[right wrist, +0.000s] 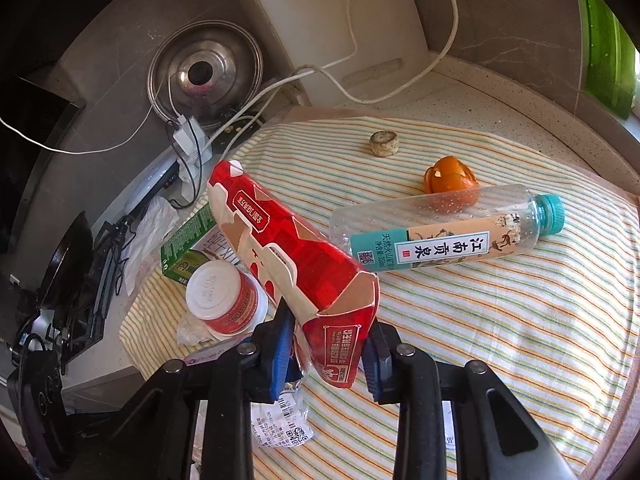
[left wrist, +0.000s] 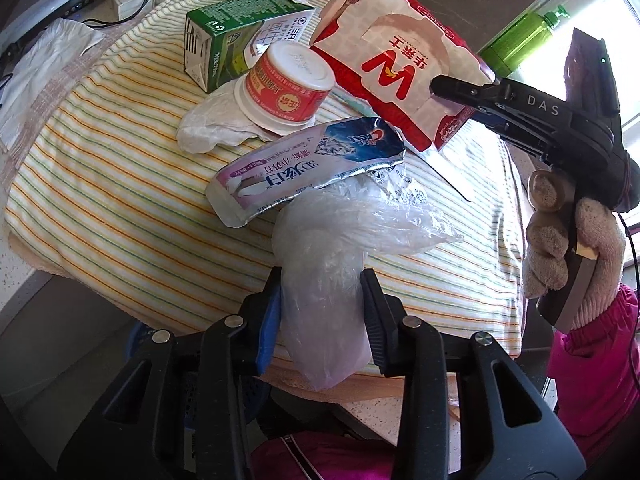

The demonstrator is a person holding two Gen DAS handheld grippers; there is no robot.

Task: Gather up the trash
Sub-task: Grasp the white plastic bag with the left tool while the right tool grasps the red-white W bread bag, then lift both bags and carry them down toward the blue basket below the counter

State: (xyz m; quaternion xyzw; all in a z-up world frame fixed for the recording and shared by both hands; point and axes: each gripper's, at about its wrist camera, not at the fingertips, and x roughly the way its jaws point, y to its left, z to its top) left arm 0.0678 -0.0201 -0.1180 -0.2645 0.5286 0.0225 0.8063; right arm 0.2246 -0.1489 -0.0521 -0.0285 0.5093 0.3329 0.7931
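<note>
My left gripper (left wrist: 322, 300) is shut on a crumpled clear plastic bag (left wrist: 324, 248) at the near edge of the striped cloth (left wrist: 120, 200). My right gripper (right wrist: 330, 340) is shut on a red and white paper food box (right wrist: 288, 256) and holds it tilted above the cloth; the box also shows in the left wrist view (left wrist: 392, 60). On the cloth lie a flattened toothpaste box (left wrist: 304, 168), an upturned red cup (left wrist: 288, 84) on a white tissue, a green carton (left wrist: 236, 36), a clear water bottle (right wrist: 448, 232), orange peel (right wrist: 452, 180) and a small cork-like piece (right wrist: 383, 144).
The cloth (right wrist: 520, 340) covers a speckled counter. A power strip with cables (right wrist: 188, 136) and a steel pot lid (right wrist: 206, 70) sit at the back left. A green bottle (left wrist: 520, 40) stands by the window. A printed receipt (right wrist: 284, 420) lies near my right gripper.
</note>
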